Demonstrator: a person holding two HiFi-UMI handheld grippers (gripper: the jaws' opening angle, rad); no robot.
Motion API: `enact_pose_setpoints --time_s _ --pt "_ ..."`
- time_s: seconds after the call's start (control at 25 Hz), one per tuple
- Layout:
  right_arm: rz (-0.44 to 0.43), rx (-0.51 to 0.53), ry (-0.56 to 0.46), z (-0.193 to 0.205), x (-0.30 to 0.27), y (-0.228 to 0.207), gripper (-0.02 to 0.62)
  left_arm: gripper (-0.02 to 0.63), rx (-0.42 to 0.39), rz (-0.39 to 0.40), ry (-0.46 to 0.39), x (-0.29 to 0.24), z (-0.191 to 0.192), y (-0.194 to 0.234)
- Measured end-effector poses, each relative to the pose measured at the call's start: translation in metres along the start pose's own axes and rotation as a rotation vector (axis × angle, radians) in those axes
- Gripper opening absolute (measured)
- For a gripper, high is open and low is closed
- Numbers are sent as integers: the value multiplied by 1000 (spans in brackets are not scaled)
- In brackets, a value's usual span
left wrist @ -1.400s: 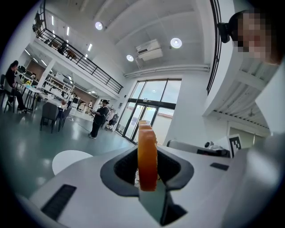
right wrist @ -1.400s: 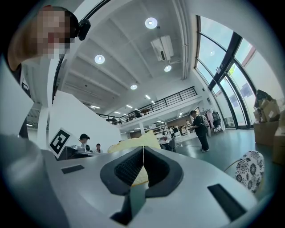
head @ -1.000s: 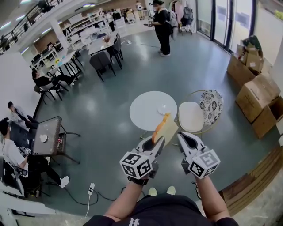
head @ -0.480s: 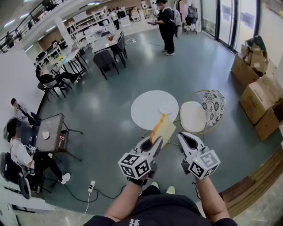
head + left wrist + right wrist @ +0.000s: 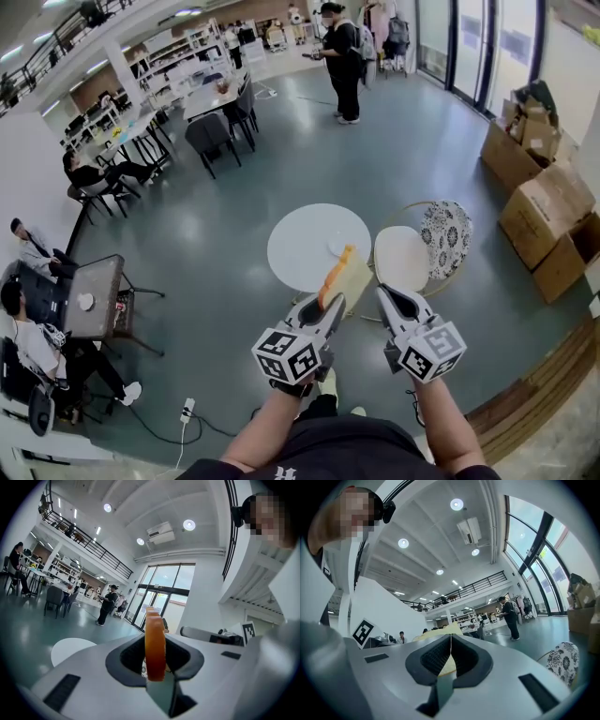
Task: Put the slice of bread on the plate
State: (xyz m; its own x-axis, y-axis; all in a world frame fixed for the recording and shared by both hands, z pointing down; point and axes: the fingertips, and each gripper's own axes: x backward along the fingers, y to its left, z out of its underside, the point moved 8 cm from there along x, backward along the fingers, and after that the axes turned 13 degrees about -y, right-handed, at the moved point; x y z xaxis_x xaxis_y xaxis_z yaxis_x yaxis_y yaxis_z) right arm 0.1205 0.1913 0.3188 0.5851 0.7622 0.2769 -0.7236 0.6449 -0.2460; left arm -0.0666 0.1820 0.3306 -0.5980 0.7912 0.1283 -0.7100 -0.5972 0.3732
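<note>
Table [image 5: 300, 253] has drawn nearer; left claw [image 5: 336, 300] grips bread slice [image 5: 350, 277] upright, right claw [image 5: 382, 292] seemingly closed empty.

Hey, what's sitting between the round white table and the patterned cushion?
The chair's round white seat lies between the table and the patterned cushion, as the head view shows.

Plate [image 5: 337, 247] tiny on white table [image 5: 298, 246]; details unreadable.

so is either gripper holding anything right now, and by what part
The left gripper holds the slice of bread, jaws clamped on its near edge. The right gripper holds nothing, its jaws together.
</note>
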Motion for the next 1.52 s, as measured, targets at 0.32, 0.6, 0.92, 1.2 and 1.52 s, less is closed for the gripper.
enact_pose_setpoints --time_s 0.32,0.6,0.92,1.2,1.52 --pt "38 17 -3 9 -72 -36 8 100 17 37 7 -55 -19 66" --pt "88 18 6 28 -137 -61 8 100 32 62 35 -97 -32 133" --pt "148 15 1 42 -181 -84 8 100 39 77 64 -129 -35 188" --pt "171 -5 19 59 -200 -114 8 100 55 56 94 -155 -20 215" --pt "140 -50 51 76 -243 -174 8 100 56 -12 137 -204 2 253"
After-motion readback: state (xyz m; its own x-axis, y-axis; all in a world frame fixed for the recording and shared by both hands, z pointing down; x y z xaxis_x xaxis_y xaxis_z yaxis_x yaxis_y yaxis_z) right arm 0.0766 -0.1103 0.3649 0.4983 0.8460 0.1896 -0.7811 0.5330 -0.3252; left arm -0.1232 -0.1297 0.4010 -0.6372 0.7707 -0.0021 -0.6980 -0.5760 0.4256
